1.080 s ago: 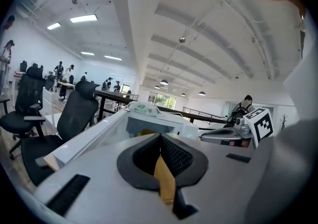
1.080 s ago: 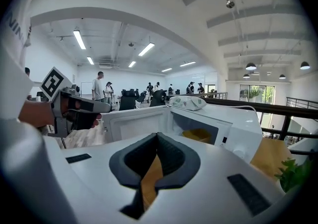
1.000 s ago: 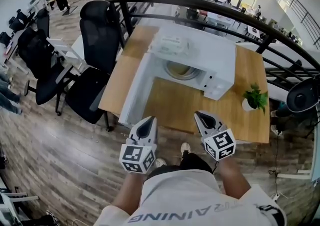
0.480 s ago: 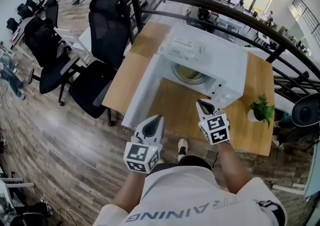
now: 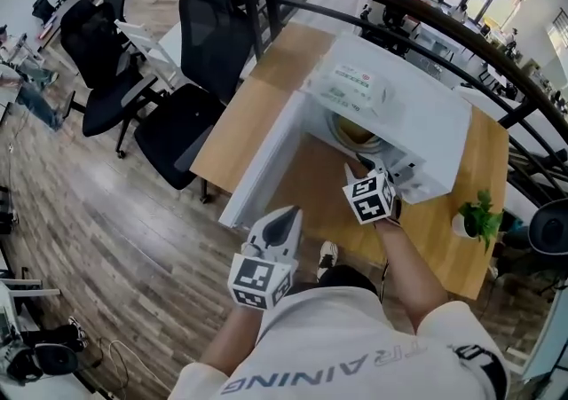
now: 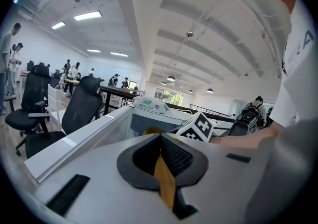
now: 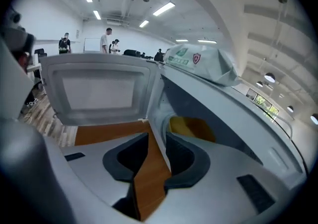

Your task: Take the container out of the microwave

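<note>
Container (image 7: 191, 127), yellow, sat inside the open-doored microwave (image 5: 426, 123), at one o'clock from my right gripper (image 7: 156, 137). Its jaws had just been opening, nothing between them, likely to take the container. My left gripper (image 6: 160, 136) hung back at eight o'clock, jaws together.

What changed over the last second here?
The right tongs moved forward and down to the mouth of the white microwave; their jaws have just been opening, nothing between them. The left tongs stayed shut and back; the yellow container stays inside.

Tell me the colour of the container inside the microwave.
The container is yellow; the right gripper view shows it best.
</note>
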`<move>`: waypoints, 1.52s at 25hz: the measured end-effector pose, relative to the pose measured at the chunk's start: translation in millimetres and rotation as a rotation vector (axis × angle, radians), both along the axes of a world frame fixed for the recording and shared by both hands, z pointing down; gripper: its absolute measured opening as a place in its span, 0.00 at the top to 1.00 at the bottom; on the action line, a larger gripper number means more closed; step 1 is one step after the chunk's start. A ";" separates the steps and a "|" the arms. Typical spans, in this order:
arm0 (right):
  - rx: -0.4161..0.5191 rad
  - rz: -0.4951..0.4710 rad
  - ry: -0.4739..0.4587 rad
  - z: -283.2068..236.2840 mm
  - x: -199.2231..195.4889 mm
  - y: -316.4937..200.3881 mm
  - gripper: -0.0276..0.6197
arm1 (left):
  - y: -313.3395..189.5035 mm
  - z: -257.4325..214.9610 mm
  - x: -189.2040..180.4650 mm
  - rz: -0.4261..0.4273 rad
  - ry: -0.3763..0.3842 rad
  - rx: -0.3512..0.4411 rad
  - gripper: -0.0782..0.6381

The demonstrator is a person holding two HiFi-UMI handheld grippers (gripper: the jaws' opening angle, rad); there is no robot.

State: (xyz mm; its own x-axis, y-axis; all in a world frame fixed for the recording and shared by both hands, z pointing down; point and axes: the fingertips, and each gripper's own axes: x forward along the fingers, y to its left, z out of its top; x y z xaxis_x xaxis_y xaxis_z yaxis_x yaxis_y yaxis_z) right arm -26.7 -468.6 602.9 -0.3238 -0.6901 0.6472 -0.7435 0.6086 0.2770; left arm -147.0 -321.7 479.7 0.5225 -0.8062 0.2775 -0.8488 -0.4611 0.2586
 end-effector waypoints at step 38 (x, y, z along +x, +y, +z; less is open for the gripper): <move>0.055 -0.036 0.209 20.5 -11.9 -48.5 0.91 | 2.7 20.7 -11.8 -0.031 0.036 -0.050 0.85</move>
